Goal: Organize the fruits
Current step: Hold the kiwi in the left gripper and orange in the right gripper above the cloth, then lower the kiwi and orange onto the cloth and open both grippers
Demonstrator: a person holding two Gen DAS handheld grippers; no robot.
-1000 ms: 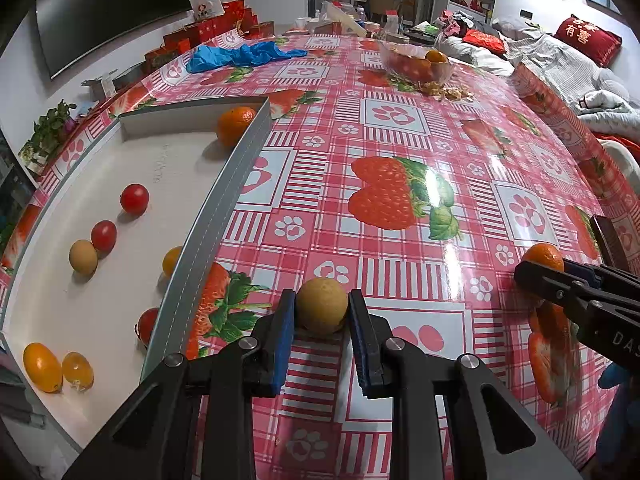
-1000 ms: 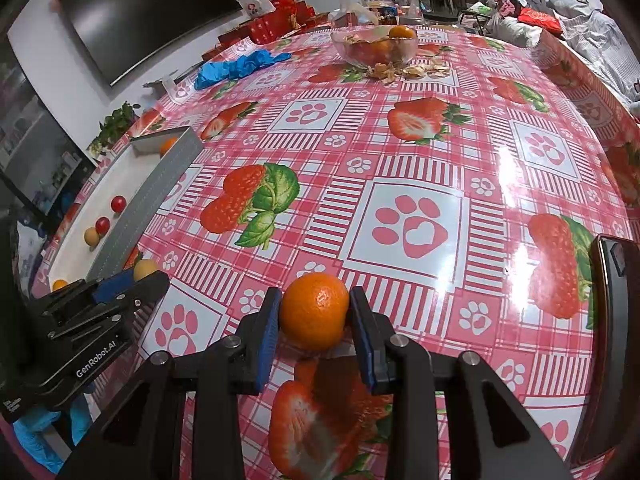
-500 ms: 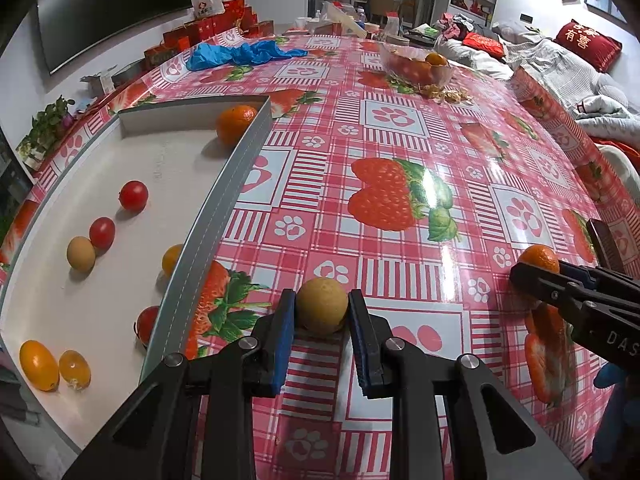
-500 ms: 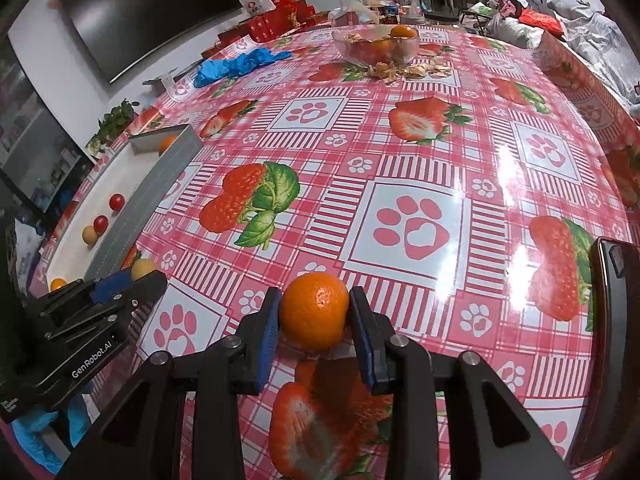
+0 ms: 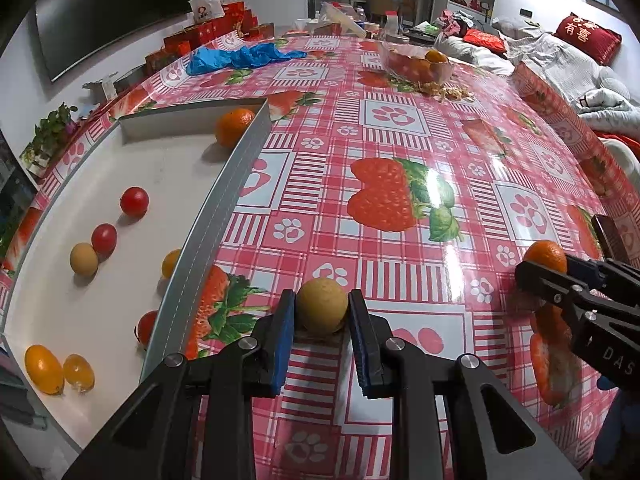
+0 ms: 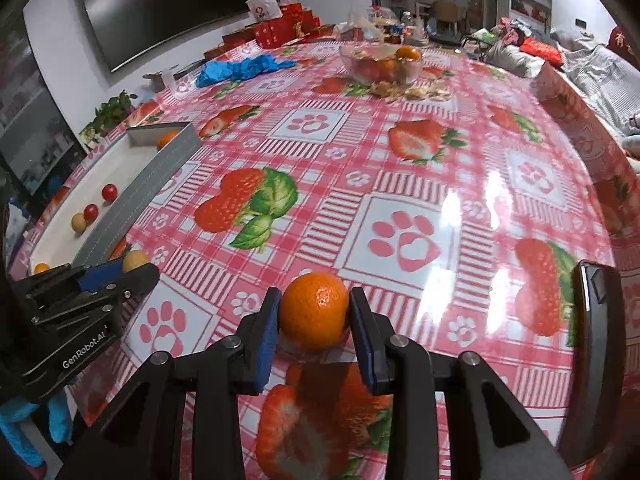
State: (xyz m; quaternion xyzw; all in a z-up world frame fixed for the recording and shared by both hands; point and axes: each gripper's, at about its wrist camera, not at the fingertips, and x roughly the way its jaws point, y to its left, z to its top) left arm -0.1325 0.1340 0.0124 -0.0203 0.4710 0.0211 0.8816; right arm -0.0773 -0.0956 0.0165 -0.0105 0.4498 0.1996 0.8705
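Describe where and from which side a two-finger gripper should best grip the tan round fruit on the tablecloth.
Grip the tan round fruit across its widest middle, coming in low from the near table edge. It is a smooth ball, so only the midline keeps it from slipping; the left gripper already brackets it that way.

Tablecloth (image 6: 404,240): red check, strawberries and paw prints, covering the table.
Blue cloth (image 5: 244,56): crumpled, far left.
Peel scraps (image 6: 408,90): scattered at the far end.
Television (image 6: 160,4): dark, on the left wall.
Phone (image 6: 596,356): dark, near right edge.
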